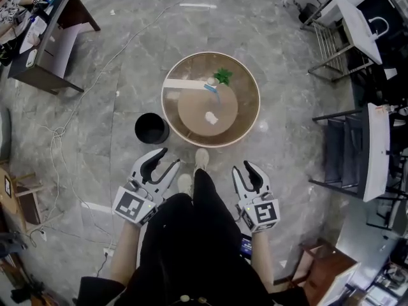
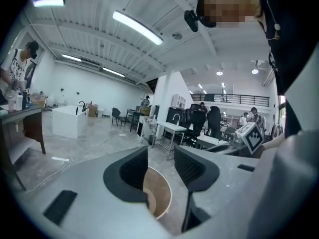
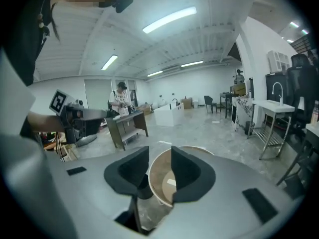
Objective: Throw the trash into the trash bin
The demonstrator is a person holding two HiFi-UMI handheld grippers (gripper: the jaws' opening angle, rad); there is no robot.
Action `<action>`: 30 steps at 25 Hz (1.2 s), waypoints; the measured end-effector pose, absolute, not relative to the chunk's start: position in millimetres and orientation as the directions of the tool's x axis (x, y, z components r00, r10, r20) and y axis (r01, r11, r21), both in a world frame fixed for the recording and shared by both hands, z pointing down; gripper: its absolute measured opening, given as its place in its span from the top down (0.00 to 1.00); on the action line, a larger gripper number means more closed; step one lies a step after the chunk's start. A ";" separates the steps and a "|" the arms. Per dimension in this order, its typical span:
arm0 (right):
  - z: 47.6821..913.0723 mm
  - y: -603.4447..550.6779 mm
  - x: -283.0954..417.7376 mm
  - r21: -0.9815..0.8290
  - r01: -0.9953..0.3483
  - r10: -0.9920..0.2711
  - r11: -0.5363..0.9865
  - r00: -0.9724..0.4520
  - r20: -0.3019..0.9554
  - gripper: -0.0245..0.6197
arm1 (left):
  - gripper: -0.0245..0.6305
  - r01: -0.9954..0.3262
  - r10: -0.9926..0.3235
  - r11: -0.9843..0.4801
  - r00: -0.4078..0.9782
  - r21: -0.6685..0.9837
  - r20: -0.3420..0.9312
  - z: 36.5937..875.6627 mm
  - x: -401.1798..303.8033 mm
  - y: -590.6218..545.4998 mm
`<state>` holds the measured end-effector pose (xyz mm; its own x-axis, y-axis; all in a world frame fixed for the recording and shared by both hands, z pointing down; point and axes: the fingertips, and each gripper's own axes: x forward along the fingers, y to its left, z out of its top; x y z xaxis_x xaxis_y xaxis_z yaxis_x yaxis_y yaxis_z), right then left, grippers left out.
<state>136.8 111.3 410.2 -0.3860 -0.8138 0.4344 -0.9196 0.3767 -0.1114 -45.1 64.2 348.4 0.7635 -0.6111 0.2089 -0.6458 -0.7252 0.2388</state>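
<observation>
A round wooden table point(image 1: 245, 116) stands ahead of me on the grey floor. On it lie a crumpled white paper point(image 1: 211, 117), a green scrap point(image 1: 223, 76), a small blue and white piece point(image 1: 210, 87) and a white strip point(image 1: 182, 83). A black trash bin point(image 1: 152, 128) stands on the floor at the table's left. My left gripper point(image 1: 171, 157) is open and empty, low and just short of the bin. My right gripper point(image 1: 244, 166) is also open and empty, near the table's front edge. In the right gripper view the table point(image 3: 160, 180) shows between the jaws.
My own legs and shoes point(image 1: 201, 158) are between the grippers. A dark desk point(image 1: 51, 40) stands at the far left, with cables point(image 1: 60, 132) trailing over the floor. Chairs and metal racks point(image 1: 357, 152) line the right side.
</observation>
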 end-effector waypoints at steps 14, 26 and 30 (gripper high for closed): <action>629.9 -18.6 149.0 -0.043 -0.828 -0.521 0.559 -0.391 0.759 0.72 | 0.83 -0.805 -0.721 -0.551 0.593 0.222 0.360 404.8 -47.7 -12.4; 799.8 -58.0 127.8 -0.035 -0.781 -0.313 0.623 -0.290 0.904 0.69 | 0.83 -0.844 -0.701 -0.426 0.536 0.326 0.471 551.9 -73.0 -53.5; 841.9 -60.7 126.8 -0.024 -0.764 -0.264 0.645 -0.252 0.931 0.70 | 0.84 -0.853 -0.710 -0.370 0.515 0.367 0.480 582.9 -74.6 -56.4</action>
<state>126.8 -60.7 841.9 -0.2522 -0.2641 0.9309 -0.7639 0.6449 -0.0240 -74.6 -56.4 582.9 0.5146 -0.7105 0.4800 -0.8534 -0.3702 0.3669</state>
